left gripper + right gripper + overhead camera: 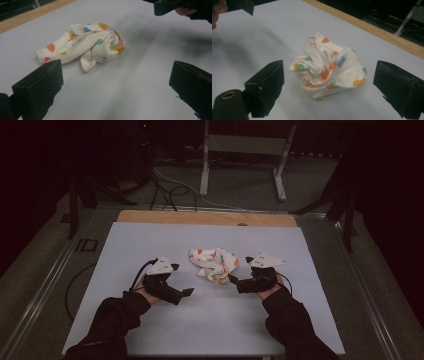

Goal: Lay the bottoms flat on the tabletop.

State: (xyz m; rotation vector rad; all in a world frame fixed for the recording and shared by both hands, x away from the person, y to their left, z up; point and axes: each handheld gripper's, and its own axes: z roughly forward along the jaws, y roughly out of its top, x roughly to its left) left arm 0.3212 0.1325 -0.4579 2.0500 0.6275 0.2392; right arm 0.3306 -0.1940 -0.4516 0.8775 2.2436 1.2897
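Observation:
A crumpled white cloth with orange, blue and green prints [213,263] lies bunched on the white table sheet [150,240], near its middle. My left gripper [188,291] rests to the cloth's left, open and empty; in the left gripper view its jaws stand wide apart with the cloth [85,43] a short way ahead. My right gripper [233,279] sits at the cloth's right edge, open; in the right gripper view the cloth [329,67] lies just ahead, between the lines of the two jaws, touching neither.
The white sheet covers a wooden table whose far edge [205,217] shows. Beyond it stand metal frame legs [204,165] and loose cables [165,187] on the dark floor. A cable [75,285] loops off the table's left side.

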